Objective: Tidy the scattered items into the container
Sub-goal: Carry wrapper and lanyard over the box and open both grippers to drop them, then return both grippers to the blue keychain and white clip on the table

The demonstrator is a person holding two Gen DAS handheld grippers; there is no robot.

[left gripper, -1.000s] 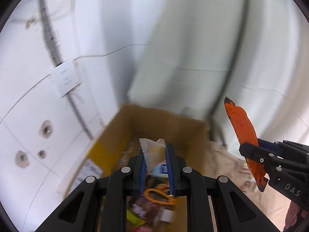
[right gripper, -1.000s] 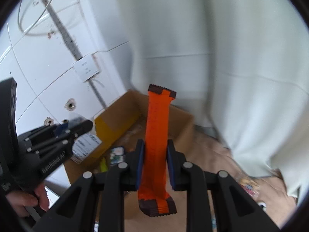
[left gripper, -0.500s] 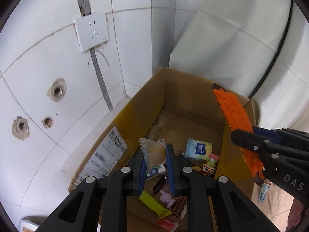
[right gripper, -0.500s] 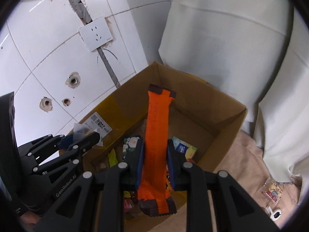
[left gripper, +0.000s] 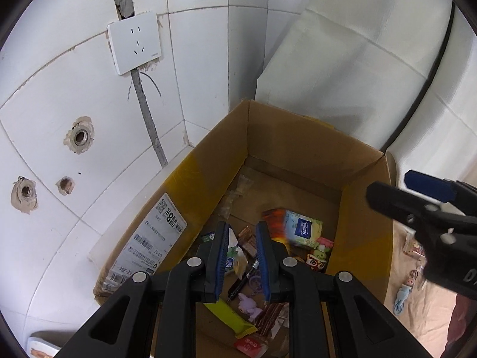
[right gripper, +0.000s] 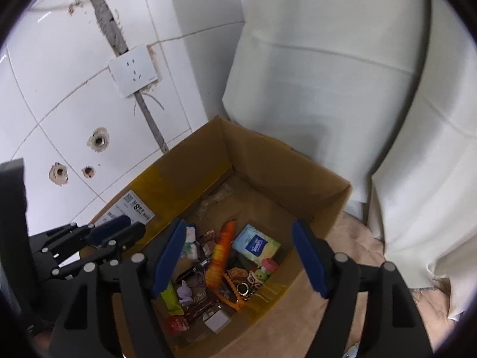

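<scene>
Both grippers hang over the box [right gripper: 316, 191]. The right gripper [right gripper: 238, 259] is spread wide and empty; the orange wrapper [right gripper: 219, 256] lies inside the box. The left gripper [left gripper: 241, 259] is parted, gripping nothing.

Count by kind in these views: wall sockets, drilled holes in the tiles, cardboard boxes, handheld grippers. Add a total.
White plastic wall socket: 1
Round drilled holes in the white tiles: 3
Open brown cardboard box: 1
Black blue-padded grippers: 2, left gripper and right gripper
Total: 7
</scene>
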